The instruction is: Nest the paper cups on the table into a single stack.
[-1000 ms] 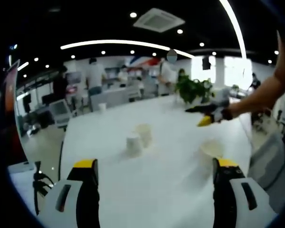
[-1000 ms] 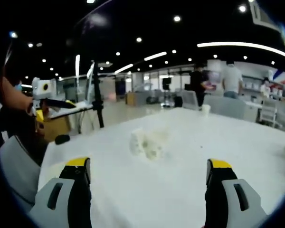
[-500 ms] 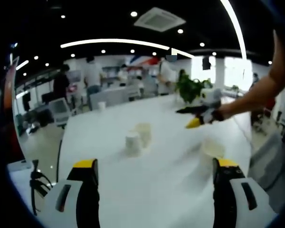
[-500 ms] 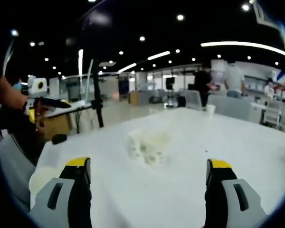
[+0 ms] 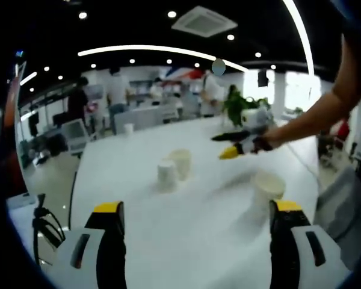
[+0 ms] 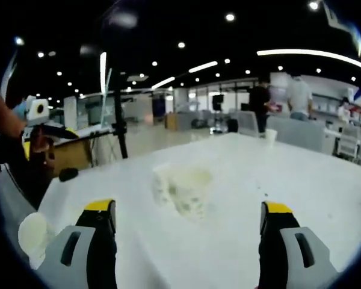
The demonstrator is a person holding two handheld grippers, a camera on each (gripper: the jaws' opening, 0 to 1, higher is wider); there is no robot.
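Note:
On the white table point(image 5: 186, 229) two paper cups stand side by side, one point(image 5: 166, 174) nearer and one point(image 5: 181, 163) just behind it. A third cup point(image 5: 268, 187) stands apart, near my left gripper's right jaw. My left gripper point(image 5: 197, 207) is open and holds nothing, well short of the cups. My right gripper point(image 5: 227, 144) hangs above the table to the right of the pair, its jaws apart. In the right gripper view the pair point(image 6: 180, 188) is blurred, straight ahead of my open right gripper point(image 6: 188, 207). The third cup point(image 6: 33, 232) sits at lower left.
A small cup point(image 5: 129, 128) stands at the table's far end, also seen as a far cup point(image 6: 271, 136). A potted plant point(image 5: 239, 108) is at the far right. A tripod point(image 6: 118, 108) stands beyond the table edge. People and desks fill the background.
My right gripper has moved in toward the pair of cups, which look larger in its view. The third cup has come into the right gripper view at lower left. The left gripper has barely moved.

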